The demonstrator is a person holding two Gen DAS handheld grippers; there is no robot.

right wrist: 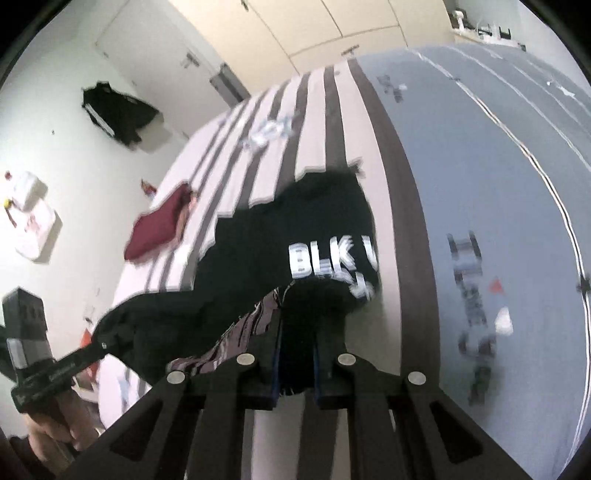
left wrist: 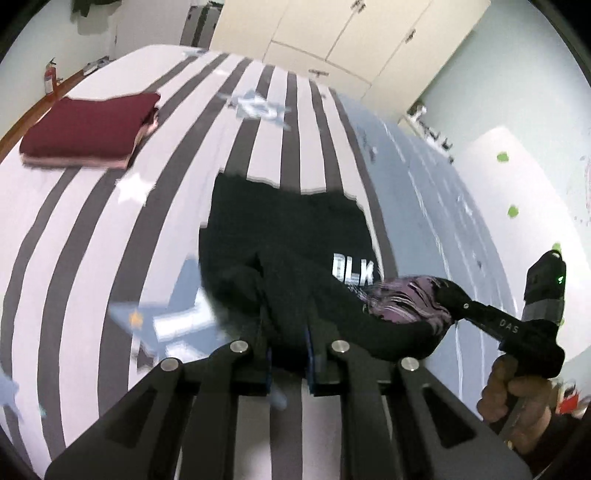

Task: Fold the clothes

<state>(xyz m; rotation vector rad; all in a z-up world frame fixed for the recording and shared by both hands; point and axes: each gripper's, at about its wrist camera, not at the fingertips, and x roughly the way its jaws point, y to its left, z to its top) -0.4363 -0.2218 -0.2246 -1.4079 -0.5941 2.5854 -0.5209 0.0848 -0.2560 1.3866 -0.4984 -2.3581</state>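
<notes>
A black garment (left wrist: 288, 229) with white "BLK" lettering hangs partly lifted off the striped bed (left wrist: 92, 229). My left gripper (left wrist: 287, 332) is shut on one bunched edge of it. To the right, my right gripper (left wrist: 439, 295) pinches another edge, where a purple striped lining (left wrist: 402, 299) shows. In the right wrist view the black garment (right wrist: 266, 236) drapes from my right gripper (right wrist: 297, 339), shut on its cloth, across to the left gripper (right wrist: 99, 347) at the lower left. The far part of the garment still lies on the bed (right wrist: 317, 122).
A folded maroon stack (left wrist: 92, 129) lies at the bed's far left, also visible as the maroon stack (right wrist: 159, 225). A grey-blue blanket (right wrist: 480, 184) covers the bed's right side. Cream wardrobe doors (left wrist: 332, 33) stand behind. A dark garment (right wrist: 118, 114) hangs on the wall.
</notes>
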